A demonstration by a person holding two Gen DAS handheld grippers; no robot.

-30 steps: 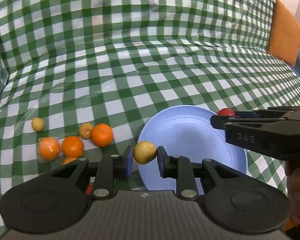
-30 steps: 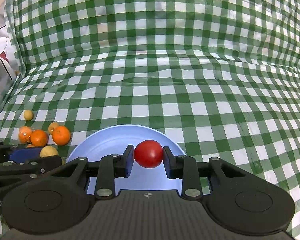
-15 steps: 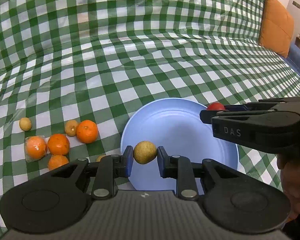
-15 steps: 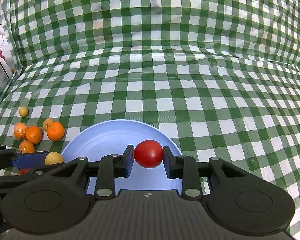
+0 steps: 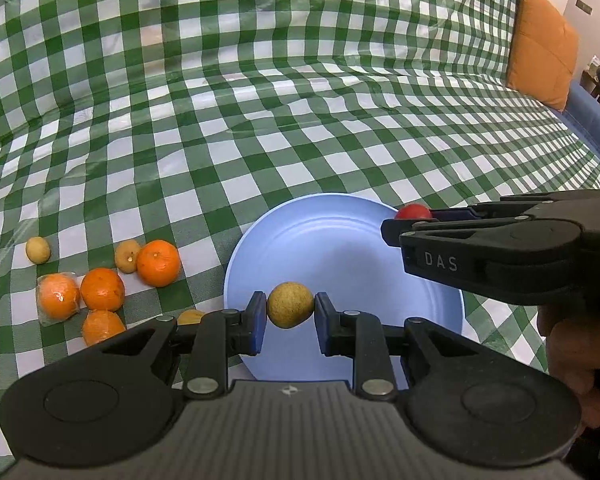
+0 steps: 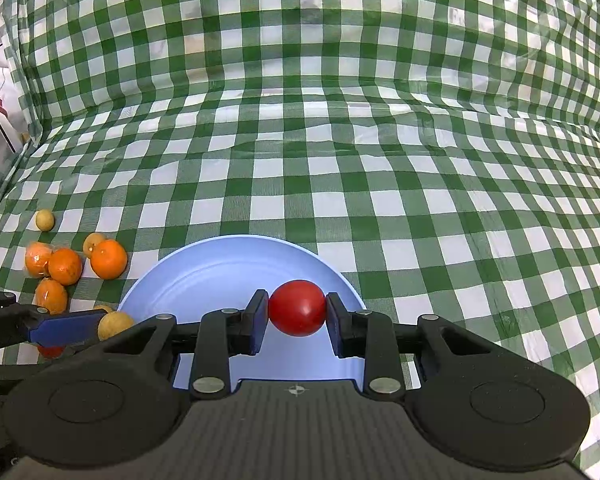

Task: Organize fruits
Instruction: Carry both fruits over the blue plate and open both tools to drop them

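Oranges (image 5: pixel 158 263) drifted left in view, left gripper (image 5: pixel 290 306) pinching rough tan fruit (image 5: pixel 290 305), right gripper (image 6: pixel 297 308) clamping glossy red tomato (image 6: pixel 297 307)

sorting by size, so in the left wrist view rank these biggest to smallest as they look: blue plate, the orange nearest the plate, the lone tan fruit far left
1. blue plate
2. orange nearest the plate
3. lone tan fruit

All three lie on the cloth at similar depth, so the order looks reliable.
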